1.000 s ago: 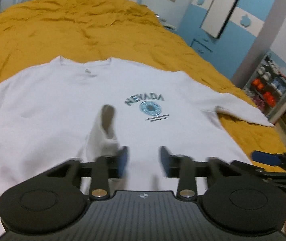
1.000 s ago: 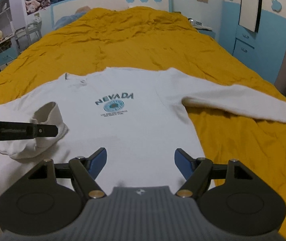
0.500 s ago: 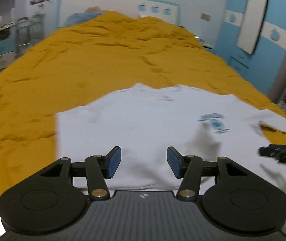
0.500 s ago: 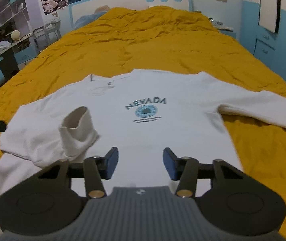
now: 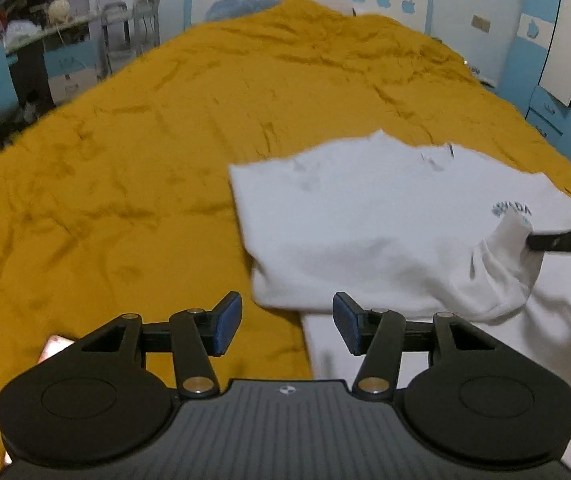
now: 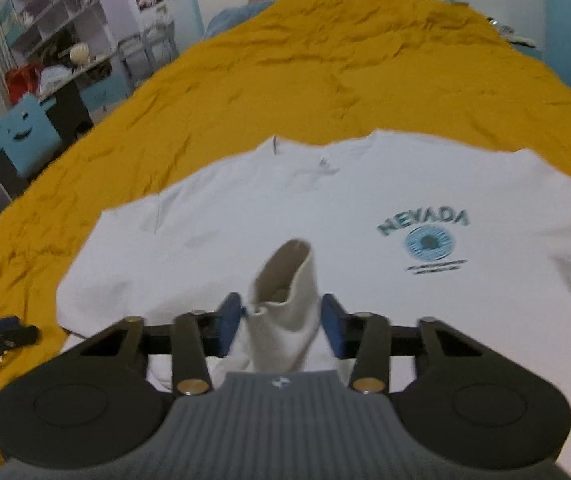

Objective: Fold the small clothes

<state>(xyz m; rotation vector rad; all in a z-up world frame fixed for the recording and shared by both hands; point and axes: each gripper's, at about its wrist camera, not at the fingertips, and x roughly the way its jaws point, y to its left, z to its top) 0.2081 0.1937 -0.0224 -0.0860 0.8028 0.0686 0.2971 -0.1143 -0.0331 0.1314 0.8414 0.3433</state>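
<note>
- Right gripper [image 6: 281, 326]: your jaws have just been closing around the upturned sleeve cuff [image 6: 285, 280], which stands between the blue pads. The pads sit against the cuff's sides, so treat this as a grip on the cuff.
- Left gripper [image 5: 287, 322]: your jaws stand partly open with nothing between them, above the near left edge of the garment where it meets the bedspread [image 5: 125, 200].
- The white sweatshirt [image 6: 325, 208] lies face up on the yellow bedspread, print uppermost, its left sleeve folded in over the body.
- Handling, as a judgement: the fabric is light, soft and limp. It will sag and drag rather than hold shape, and a thin pinch may slip.
- Take hold at doubled or ribbed edges: cuff, hem or shoulder seam. Avoid single-layer body cloth.
- The far neckline [image 6: 325, 148] lies flat and is not in reach of either gripper.
</note>
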